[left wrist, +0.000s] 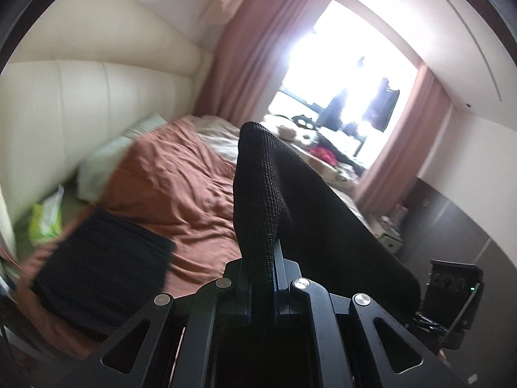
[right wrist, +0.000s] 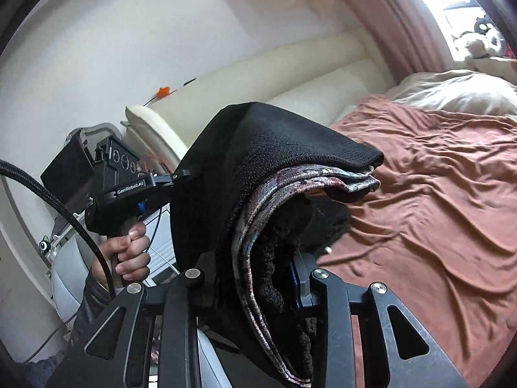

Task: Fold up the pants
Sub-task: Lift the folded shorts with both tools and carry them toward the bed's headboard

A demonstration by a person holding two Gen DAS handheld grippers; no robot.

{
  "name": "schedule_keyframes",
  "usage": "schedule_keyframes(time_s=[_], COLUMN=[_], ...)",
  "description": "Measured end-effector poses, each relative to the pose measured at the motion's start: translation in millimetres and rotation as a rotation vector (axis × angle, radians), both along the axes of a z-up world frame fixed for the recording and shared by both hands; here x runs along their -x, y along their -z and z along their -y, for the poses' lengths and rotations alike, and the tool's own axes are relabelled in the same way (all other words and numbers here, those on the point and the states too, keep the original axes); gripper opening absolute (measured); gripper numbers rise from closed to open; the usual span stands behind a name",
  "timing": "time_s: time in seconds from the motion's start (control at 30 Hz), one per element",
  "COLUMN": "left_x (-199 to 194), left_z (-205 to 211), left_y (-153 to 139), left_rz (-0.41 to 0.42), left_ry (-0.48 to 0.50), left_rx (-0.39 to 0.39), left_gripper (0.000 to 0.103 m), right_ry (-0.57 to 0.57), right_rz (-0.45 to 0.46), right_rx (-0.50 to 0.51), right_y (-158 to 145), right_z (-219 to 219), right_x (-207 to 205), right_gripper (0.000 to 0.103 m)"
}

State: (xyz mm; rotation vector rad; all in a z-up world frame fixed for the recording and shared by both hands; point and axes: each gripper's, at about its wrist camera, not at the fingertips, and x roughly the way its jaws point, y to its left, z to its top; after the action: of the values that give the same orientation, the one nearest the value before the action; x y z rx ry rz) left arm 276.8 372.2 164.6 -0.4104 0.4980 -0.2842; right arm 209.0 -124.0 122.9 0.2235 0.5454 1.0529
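The black pants (left wrist: 274, 194) hang lifted in the air between both grippers, above the bed. My left gripper (left wrist: 261, 278) is shut on one edge of the black knit fabric. My right gripper (right wrist: 258, 278) is shut on a thick bunch of the pants (right wrist: 274, 168), where a patterned grey-purple waistband and fuzzy dark lining show. The left gripper (right wrist: 181, 174), held by a hand, also shows in the right wrist view, clamped on the fabric's left edge. The right gripper's body (left wrist: 452, 294) shows at the right of the left wrist view.
A bed with a rumpled rust-brown sheet (right wrist: 436, 194) lies below. A folded black garment (left wrist: 100, 268) lies on it near the cream headboard (left wrist: 80, 113). Pillows (left wrist: 106, 161), a green packet (left wrist: 45, 220), pink curtains (left wrist: 252, 48) and a bright window are beyond.
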Motion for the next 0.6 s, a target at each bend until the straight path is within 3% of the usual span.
schedule_keyframes(time_s=[0.23,0.6], left_x=[-28.9,-60.2], left_z=[-62.2,-126.1], left_y=[9.8,34.9], left_rz=[-0.06,-0.138], left_ry=[-0.095,-0.242], left_rx=[0.002,-0.094], left_gripper=[0.008,0.008], right_ry=[-0.054,-0.17], right_rz=[0.012,-0.031], right_rx=[0.039,0.076], right_y=[6.8,31.8], right_z=[-56.1,-153.6], right_x=[-40.5,-95.1], right_gripper=[0.028,0.028])
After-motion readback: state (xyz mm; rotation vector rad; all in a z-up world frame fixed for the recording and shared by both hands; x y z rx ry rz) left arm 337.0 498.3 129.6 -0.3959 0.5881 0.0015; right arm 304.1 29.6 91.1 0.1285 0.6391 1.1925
